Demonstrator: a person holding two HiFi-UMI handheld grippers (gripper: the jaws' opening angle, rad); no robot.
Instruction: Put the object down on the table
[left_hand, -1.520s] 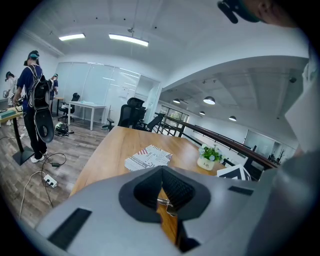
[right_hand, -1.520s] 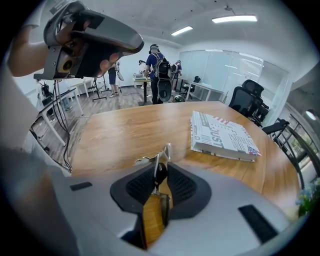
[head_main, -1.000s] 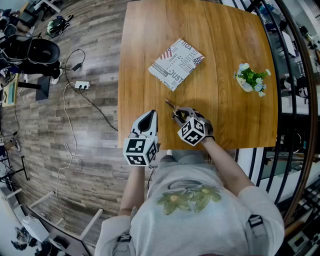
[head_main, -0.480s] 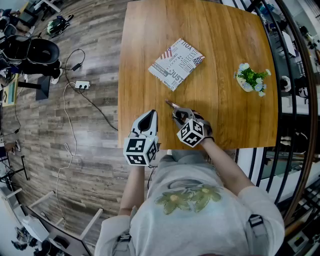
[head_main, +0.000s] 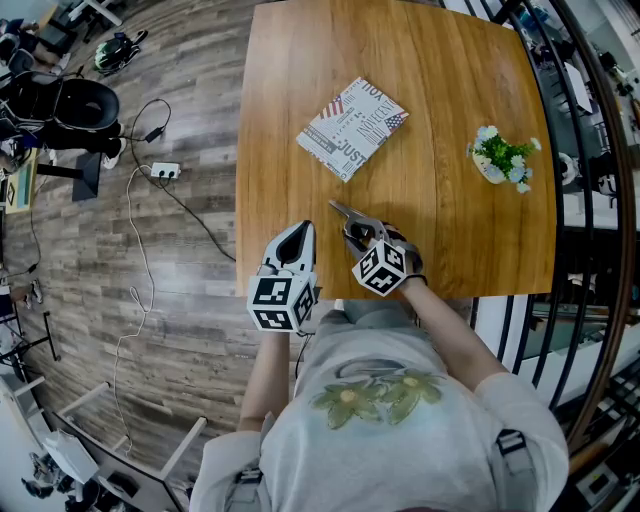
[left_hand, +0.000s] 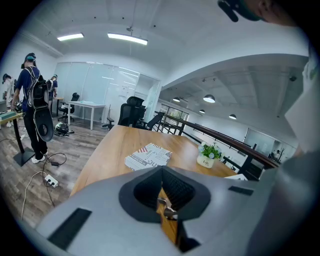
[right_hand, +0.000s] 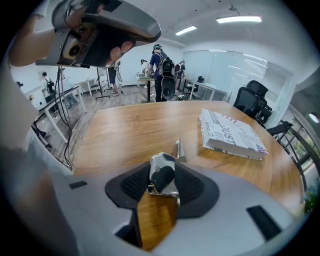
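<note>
A small black-and-white patched object with a metal strip sticking out ahead lies low on the wooden table, near its front edge. My right gripper straddles it; the jaws are opening and the object still sits between the pads. My left gripper hovers just to the left at the table's front edge, jaws shut with nothing in them.
A printed book lies flat mid-table, beyond the grippers. A small potted plant stands near the right edge. A black railing runs along the table's right side. Cables and a power strip lie on the floor left.
The right gripper's jaws have spread a little around the object. The gripper shifted slightly up-left. The left gripper has not moved.
</note>
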